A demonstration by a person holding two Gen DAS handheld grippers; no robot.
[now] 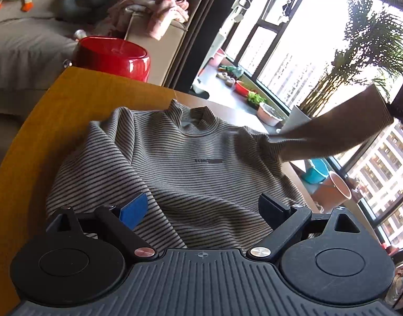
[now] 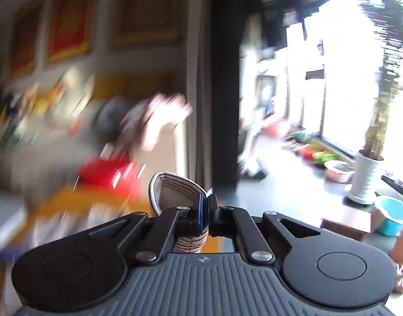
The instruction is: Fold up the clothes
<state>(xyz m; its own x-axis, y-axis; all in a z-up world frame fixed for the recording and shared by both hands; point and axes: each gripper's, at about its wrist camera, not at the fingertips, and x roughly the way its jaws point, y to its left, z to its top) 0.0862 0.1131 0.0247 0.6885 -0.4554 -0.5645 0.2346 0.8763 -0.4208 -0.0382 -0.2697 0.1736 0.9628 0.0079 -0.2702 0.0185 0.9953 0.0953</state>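
Observation:
A grey striped sweater (image 1: 175,163) lies face up on the yellow wooden table (image 1: 77,105), collar toward the far edge. Its right sleeve (image 1: 333,134) is lifted into the air toward the upper right. My left gripper (image 1: 204,205) hovers open just above the sweater's lower body, with nothing between its fingers. In the right wrist view, my right gripper (image 2: 206,205) is shut on the striped sleeve cuff (image 2: 172,187), which loops up to the left of the jaws. That view is heavily motion-blurred.
A red tub (image 1: 114,55) stands past the table's far left corner, beside a beige sofa with a pink cloth pile (image 1: 154,10). Large windows, a potted palm (image 1: 359,52), a blue bucket (image 1: 316,171) and an orange pot (image 1: 335,189) are to the right.

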